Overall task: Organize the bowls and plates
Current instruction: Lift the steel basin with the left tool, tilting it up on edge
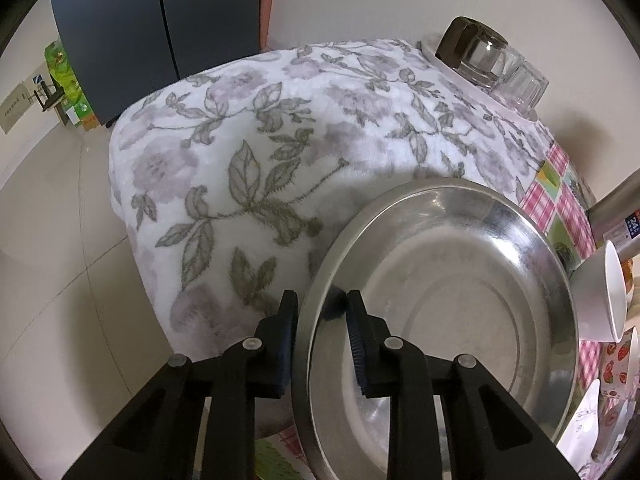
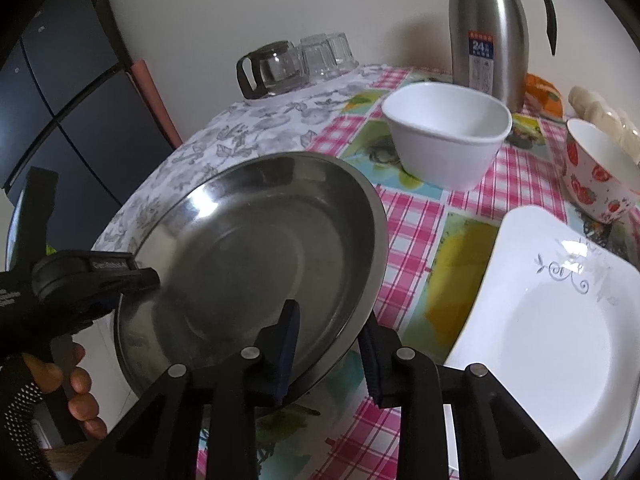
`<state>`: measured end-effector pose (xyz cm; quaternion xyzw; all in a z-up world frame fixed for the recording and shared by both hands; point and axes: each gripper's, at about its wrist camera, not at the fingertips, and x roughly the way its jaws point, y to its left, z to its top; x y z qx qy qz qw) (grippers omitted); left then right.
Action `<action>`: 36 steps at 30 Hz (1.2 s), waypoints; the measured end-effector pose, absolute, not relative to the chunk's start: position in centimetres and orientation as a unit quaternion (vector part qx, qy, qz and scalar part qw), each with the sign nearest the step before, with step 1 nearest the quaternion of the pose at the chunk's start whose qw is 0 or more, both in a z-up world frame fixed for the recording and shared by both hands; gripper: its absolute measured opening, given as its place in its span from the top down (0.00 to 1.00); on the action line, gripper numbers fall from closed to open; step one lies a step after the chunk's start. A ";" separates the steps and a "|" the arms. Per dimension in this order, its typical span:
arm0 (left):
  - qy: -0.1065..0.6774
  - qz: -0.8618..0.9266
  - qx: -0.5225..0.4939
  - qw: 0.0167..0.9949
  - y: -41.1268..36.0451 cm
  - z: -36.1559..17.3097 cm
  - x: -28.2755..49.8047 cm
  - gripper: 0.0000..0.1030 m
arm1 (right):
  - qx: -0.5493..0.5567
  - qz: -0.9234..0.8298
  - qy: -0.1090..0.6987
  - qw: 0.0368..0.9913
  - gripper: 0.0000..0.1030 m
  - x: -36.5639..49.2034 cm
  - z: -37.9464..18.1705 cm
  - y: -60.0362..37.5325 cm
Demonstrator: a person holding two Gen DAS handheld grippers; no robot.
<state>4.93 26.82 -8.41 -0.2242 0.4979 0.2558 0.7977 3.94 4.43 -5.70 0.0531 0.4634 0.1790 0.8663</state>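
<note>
Carefully: both tools, left tool (image 1: pixel 322 312) and right tool (image 2: pixel 332 332), pinch opposite rims of the steel plate (image 2: pixel 256 256); keep it level, clear of the table's (image 2: pixel 416 216) left edge.

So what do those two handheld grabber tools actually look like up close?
Both are matte black plastic. The left gripper and right gripper each have two angular arms with silver pivot pins, ending in dark blue ribbed pads. The hand on the left tool wears a black fingerless glove with white dots.
</note>
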 end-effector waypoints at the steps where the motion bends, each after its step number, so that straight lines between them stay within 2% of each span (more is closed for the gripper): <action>1: 0.497 0.258 -0.221 0.799 26.8 -8.3 4.9 0.75 | 0.051 0.180 0.467 0.864 0.71 3.9 -5.9 4.5; 23: 0.473 0.260 -0.210 0.815 26.5 -6.5 4.2 0.76 | 0.034 0.193 0.428 0.882 0.73 3.0 -3.2 4.9; 36: 0.413 0.214 -0.184 0.866 23.1 -1.4 4.0 0.76 | 0.023 0.175 0.360 0.916 0.73 1.8 1.8 2.4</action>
